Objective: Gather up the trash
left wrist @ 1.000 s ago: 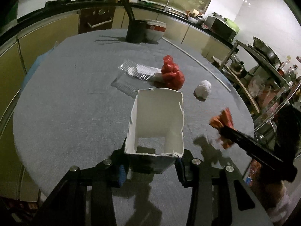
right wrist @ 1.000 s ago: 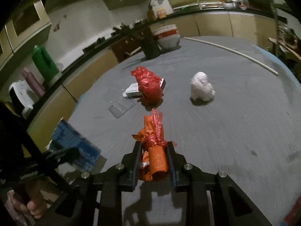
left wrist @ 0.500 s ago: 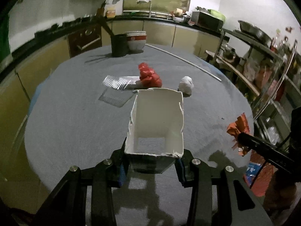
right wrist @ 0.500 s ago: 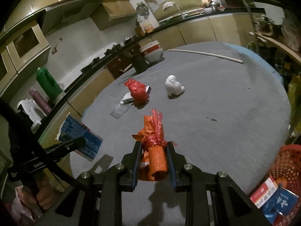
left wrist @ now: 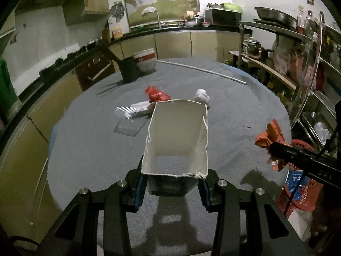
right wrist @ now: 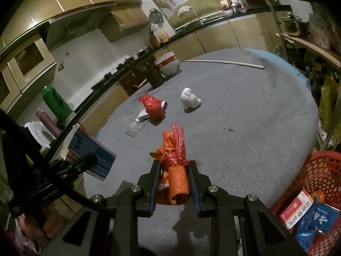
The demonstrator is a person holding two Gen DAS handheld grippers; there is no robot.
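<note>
My left gripper (left wrist: 171, 188) is shut on an open white carton (left wrist: 178, 138), held above the near edge of the round grey table (left wrist: 96, 149); from the right wrist view the same carton (right wrist: 91, 149) shows its blue printed side. My right gripper (right wrist: 173, 183) is shut on an orange wrapper bundle (right wrist: 174, 166) tied with red film; that bundle (left wrist: 269, 137) also shows at the right in the left wrist view. On the table lie a red plastic bag (right wrist: 152, 106), a crumpled white paper ball (right wrist: 189, 101) and a clear plastic tray (left wrist: 129, 124).
A red mesh basket (right wrist: 321, 170) with boxes and blue packets stands off the table's right edge. A dark utensil holder (left wrist: 129, 70), a white bowl (left wrist: 146, 61) and a long white stick (left wrist: 202, 70) sit at the far side. Metal shelves (left wrist: 298, 64) rise on the right.
Both grippers have drawn back from the table's middle toward its near right edge, each still holding its item. The red basket has come into view.
</note>
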